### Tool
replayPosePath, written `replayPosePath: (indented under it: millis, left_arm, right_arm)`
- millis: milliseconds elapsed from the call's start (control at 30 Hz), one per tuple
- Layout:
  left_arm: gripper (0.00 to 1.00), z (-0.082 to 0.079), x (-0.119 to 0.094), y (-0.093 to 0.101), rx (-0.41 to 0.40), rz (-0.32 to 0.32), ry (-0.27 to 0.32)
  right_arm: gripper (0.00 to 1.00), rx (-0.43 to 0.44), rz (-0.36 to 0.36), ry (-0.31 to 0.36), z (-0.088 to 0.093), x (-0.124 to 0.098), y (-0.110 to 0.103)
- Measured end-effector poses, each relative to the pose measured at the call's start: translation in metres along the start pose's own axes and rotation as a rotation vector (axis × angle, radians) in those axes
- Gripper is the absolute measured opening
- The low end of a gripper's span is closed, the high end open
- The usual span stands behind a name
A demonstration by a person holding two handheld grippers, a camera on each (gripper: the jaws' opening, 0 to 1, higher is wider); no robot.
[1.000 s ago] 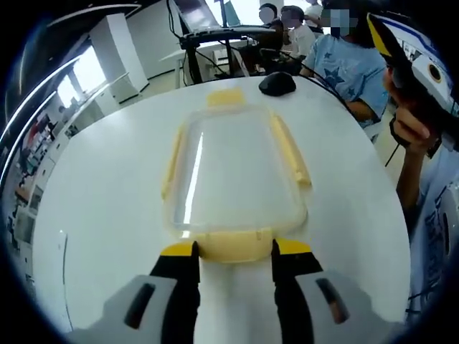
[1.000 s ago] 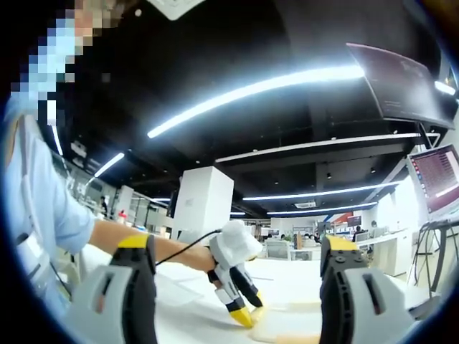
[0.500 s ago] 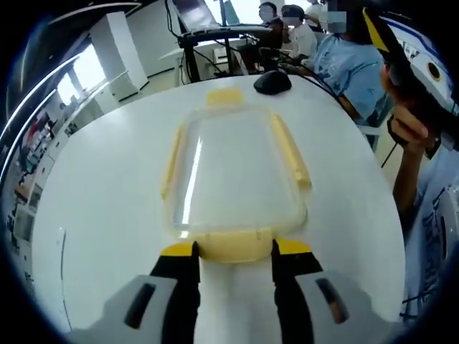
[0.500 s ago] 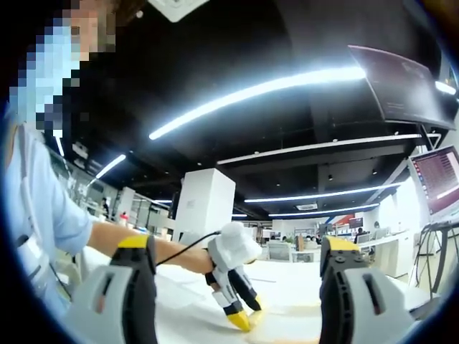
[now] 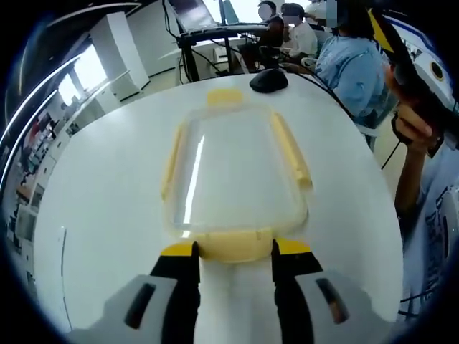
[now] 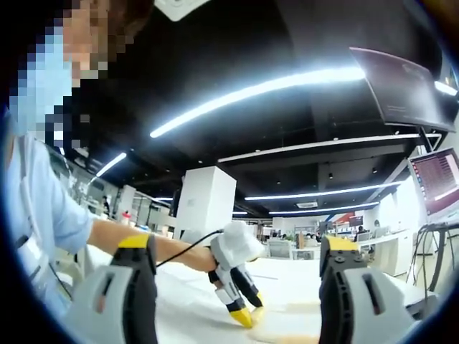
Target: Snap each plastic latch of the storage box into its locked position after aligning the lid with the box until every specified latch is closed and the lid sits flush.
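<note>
— Movement since the earlier frame?
— None to the box (image 5: pixel 235 174) on the white surface (image 5: pixel 100 201); left tongs (image 5: pixel 234 251) stay open, straddling its near yellow latch (image 5: pixel 235 244).
— Right tongs (image 6: pixel 233 247)?
— Jaws spread wide, raised well apart from the box, holding nothing.

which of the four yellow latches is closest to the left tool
The short-end latch sitting between the left tool tips. The two long side latches and the far-end latch by the mouse lie farther off.

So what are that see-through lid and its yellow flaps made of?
The lid looks like clear, glossy plastic: the white table shows through and a light streak glints on it. The yellow latches seem opaque, matte plastic, probably slightly flexible.
</note>
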State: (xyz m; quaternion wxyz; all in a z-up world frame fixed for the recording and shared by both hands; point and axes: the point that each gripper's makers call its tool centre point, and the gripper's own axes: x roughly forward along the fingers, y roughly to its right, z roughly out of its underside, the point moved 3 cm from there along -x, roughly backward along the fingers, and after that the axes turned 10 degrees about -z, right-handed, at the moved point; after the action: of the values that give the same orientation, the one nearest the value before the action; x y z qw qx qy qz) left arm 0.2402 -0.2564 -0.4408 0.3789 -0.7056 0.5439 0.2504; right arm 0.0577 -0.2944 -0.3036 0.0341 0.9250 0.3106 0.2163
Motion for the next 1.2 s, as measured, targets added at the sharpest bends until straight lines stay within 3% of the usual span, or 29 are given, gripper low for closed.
replayPosePath:
  millis: [533, 1200]
  left_arm:
    - [0.38, 0.006, -0.012, 0.021, 0.019, -0.010, -0.026]
    - [0.38, 0.019, -0.026, 0.034, 0.026, 0.022, -0.027]
  right_arm:
    - [0.96, -0.016, 0.015, 0.040, -0.020, -0.023, 0.000]
    - [0.96, -0.008, 0.019, 0.034, -0.017, -0.022, 0.000]
